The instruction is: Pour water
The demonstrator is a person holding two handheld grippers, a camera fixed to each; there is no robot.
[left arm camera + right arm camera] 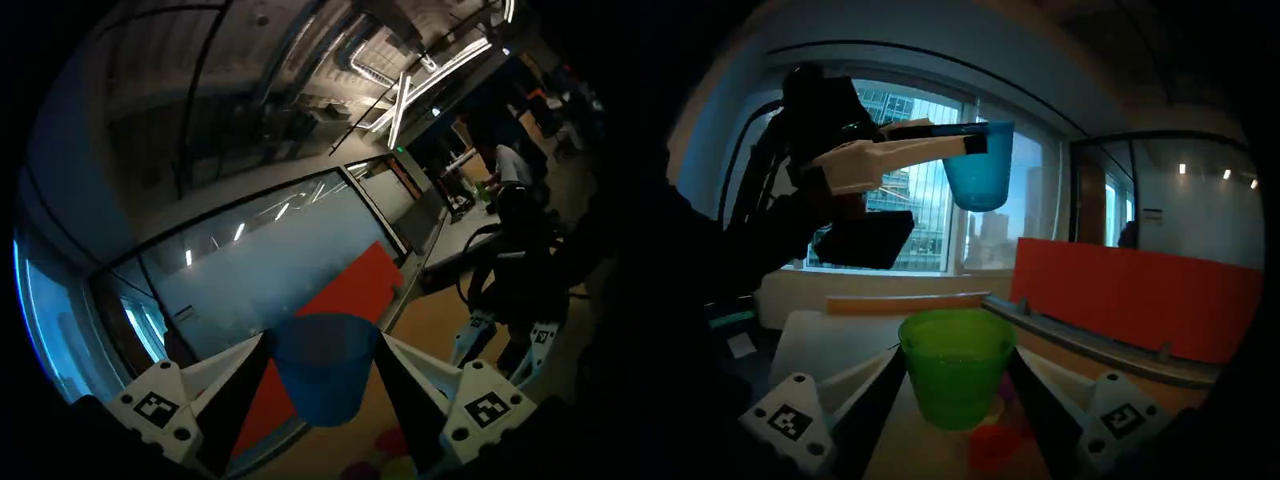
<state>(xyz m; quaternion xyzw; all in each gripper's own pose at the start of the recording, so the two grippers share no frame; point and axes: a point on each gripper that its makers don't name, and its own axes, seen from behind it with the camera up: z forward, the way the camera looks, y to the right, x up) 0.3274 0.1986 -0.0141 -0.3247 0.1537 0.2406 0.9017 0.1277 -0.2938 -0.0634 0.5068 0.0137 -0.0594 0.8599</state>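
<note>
A translucent blue cup point(324, 368) sits upright between the fingers of my left gripper point(322, 376), which is shut on it and raised high in the air. The right gripper view shows that same blue cup point(981, 170) held up by the left gripper point(974, 144) above and slightly behind a green cup point(958, 366). My right gripper point(958, 376) is shut on the green cup, which stands upright low in the view. I cannot tell how much water is in either cup. The right gripper's white fingers point(474, 332) appear far off in the left gripper view.
A table top point(824, 340) with colourful shapes point(1000, 440) lies under the green cup. A red partition point(1136, 296) runs along the right, windows point(912, 200) stand behind. A person's dark sleeve point(736, 240) holds the left gripper. People point(508, 168) are at a distant table.
</note>
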